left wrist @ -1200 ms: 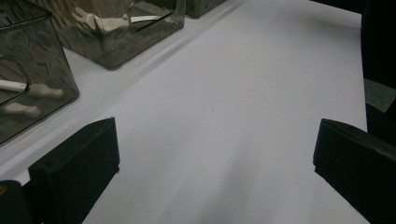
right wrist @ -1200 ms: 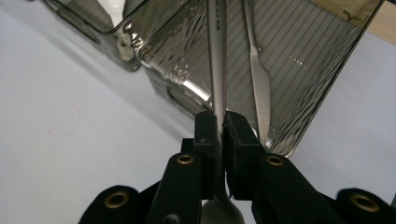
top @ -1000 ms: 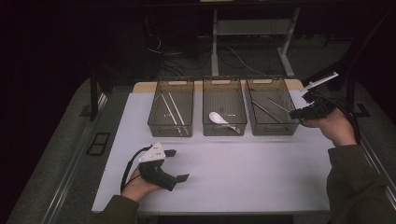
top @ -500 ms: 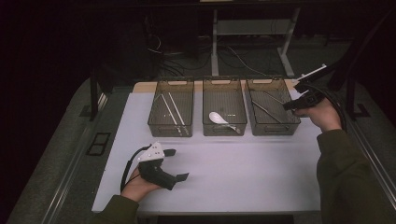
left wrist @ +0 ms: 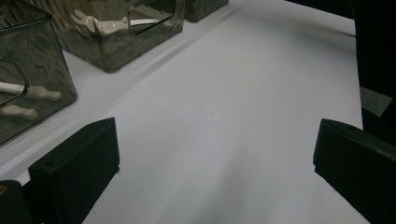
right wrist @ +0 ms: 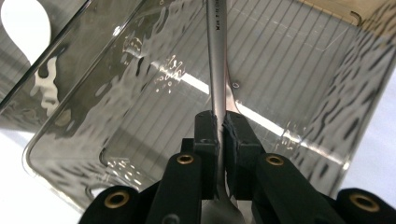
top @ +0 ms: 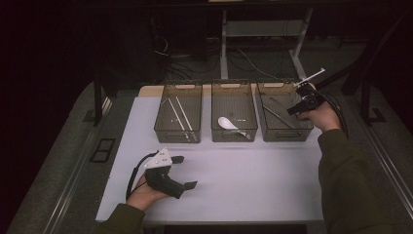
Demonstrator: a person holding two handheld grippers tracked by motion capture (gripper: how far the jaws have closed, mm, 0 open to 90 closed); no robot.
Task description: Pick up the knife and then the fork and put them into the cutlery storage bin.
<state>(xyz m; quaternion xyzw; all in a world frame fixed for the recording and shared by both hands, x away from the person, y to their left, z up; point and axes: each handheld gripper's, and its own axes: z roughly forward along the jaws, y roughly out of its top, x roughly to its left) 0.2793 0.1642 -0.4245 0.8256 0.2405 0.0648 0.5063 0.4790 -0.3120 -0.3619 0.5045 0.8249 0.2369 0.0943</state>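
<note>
Two black jaws of the right gripper [right wrist: 219, 128] are clamped narrow on the handle of a slim silver metal utensil [right wrist: 215, 56], which runs straight out ahead of the pads over the smoky clear plastic bin [right wrist: 299, 74] beyond them; its far end is cut off at the top edge, and its other end, wider, shows behind the pads, so what kind of utensil it is stays unclear. From the high view that gripper [top: 298, 106] sits at the right rim of the rightmost bin [top: 287, 132], the held piece too small to make out there. Nearer the person, the left gripper [top: 185, 171] rests in a hand on the white tabletop [top: 243, 180], jaws spread wide with nothing between them; ahead of it lie two more bins, the middle one [top: 234, 134] holding a white ceramic spoon [top: 225, 122], the left one [top: 178, 132] with pale thin sticks [top: 175, 114].
</note>
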